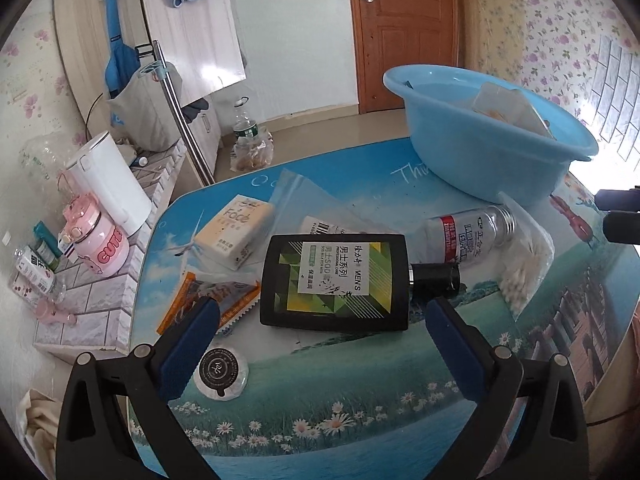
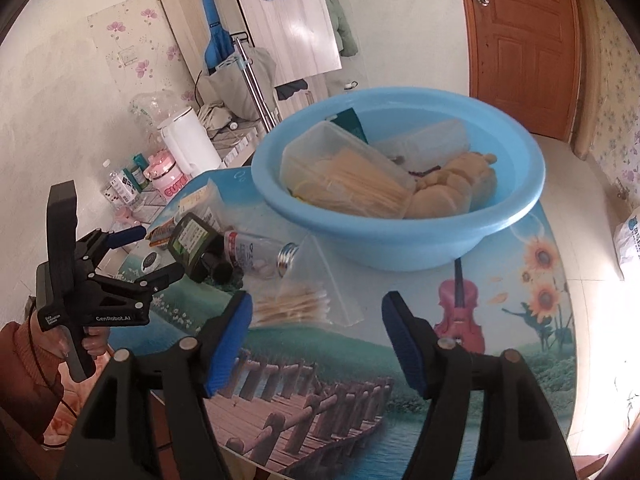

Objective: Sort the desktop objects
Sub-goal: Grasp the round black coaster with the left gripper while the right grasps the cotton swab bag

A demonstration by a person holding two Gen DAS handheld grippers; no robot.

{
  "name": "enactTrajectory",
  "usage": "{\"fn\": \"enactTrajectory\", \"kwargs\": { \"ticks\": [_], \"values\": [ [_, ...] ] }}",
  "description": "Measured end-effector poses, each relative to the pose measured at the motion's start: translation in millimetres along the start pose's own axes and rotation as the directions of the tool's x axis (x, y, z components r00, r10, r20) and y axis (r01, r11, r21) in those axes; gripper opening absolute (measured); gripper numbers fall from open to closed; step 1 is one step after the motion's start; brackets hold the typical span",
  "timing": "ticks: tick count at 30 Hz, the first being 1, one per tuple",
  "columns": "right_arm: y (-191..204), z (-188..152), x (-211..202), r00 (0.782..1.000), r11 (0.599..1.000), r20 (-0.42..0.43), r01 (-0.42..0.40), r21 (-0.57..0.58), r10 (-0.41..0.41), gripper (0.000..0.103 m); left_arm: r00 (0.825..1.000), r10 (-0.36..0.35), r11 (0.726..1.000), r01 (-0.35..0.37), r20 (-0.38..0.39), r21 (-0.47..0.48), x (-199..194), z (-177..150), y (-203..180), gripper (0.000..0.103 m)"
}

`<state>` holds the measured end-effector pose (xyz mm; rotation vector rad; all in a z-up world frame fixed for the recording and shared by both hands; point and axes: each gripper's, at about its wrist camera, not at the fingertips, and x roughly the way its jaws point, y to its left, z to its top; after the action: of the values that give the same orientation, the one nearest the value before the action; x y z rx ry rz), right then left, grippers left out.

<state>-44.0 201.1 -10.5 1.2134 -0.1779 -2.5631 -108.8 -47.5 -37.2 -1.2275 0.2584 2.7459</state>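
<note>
A flat black bottle with a green label (image 1: 334, 280) lies on the picture-printed table (image 1: 360, 380). My left gripper (image 1: 323, 308) stands wide open just in front of it, pads clear of its sides. Behind the bottle lie a clear silver-capped bottle (image 1: 468, 236), a bag of cotton swabs (image 1: 524, 264), a tissue pack (image 1: 236, 232), an orange sachet (image 1: 208, 300) and a round wrapped disc (image 1: 221, 372). In the right wrist view my right gripper (image 2: 316, 312) hangs open near the swab bag (image 2: 296, 304), holding nothing. The blue basin (image 2: 400, 240) holds clear boxes and a beige toy.
A white kettle (image 1: 108, 184) and a pink cup (image 1: 100, 244) stand on a tiled ledge left of the table. A hand in an orange sleeve (image 2: 24, 368) holds the left gripper (image 2: 158, 252). The right gripper's tips (image 1: 606, 212) show at the right edge of the left wrist view.
</note>
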Motion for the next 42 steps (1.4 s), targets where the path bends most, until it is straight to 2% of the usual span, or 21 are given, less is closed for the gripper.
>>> {"fn": "enactTrajectory", "kwargs": {
  "ticks": [3,6,10,13,16,17,18,20,23,26,31,42],
  "values": [
    [3.7,0.0,8.3,1.0,1.0,-0.015,-0.004,-0.002,0.004,0.077,1.0,-0.005,1.0,0.005,0.004,-0.008,-3.8,-1.9,8.7,0.103],
    [5.5,-0.4,15.4,0.999,1.0,-0.03,-0.012,0.006,0.013,0.077,1.0,-0.008,0.998,0.008,-0.004,-0.059,-8.8,-9.0,28.7,0.103],
    [13.3,-1.5,24.9,0.999,1.0,-0.047,-0.026,-0.016,0.026,0.077,0.993,0.096,0.988,-0.103,-0.069,-0.116,-1.8,-26.1,54.2,0.102],
    [20.6,-1.5,32.4,0.997,0.999,-0.069,-0.028,-0.044,0.025,0.077,0.99,0.08,0.983,-0.098,-0.118,-0.155,5.4,-35.5,65.6,0.089],
    [27.2,-2.8,38.0,0.997,0.997,-0.077,-0.023,-0.072,0.018,0.078,0.992,0.061,0.983,-0.08,-0.112,-0.167,6.5,-37.4,65.3,0.085],
    [29.2,-3.4,39.4,0.997,0.996,-0.081,-0.021,-0.084,0.014,0.08,0.992,0.063,0.984,-0.08,-0.106,-0.162,6.4,-36.7,63.6,0.082],
    [30.9,-3.7,41.3,0.996,0.996,-0.088,-0.008,-0.093,0.0,0.088,0.993,0.056,0.985,-0.072,-0.1,-0.157,6.7,-35.3,62.2,0.08],
    [33.2,-4.9,46.2,0.994,0.994,-0.102,0.026,-0.103,-0.037,0.101,0.994,0.037,0.987,-0.052,-0.102,-0.154,10.1,-32.7,59.4,0.065],
    [34.2,-7.1,54.6,0.988,0.991,-0.122,0.08,-0.107,-0.093,0.103,0.995,0.005,0.981,-0.024,-0.097,-0.192,15.4,-32.0,62.8,0.053],
    [35.0,-7.6,60.7,0.989,0.994,-0.132,0.054,-0.091,-0.066,0.103,0.996,-0.003,0.975,-0.016,-0.085,-0.22,14.6,-32.0,67.3,0.037],
    [37.5,-4.2,70.5,0.987,0.992,-0.131,0.083,-0.091,-0.095,0.103,0.997,-0.039,0.974,0.022,-0.069,-0.227,9.5,-37.4,67.6,0.036],
    [42.4,2.0,84.3,0.984,0.989,-0.13,0.106,-0.103,-0.119,0.103,0.998,-0.053,0.97,0.041,-0.041,-0.24,-1.9,-38.0,65.3,0.036]
  ]
}}
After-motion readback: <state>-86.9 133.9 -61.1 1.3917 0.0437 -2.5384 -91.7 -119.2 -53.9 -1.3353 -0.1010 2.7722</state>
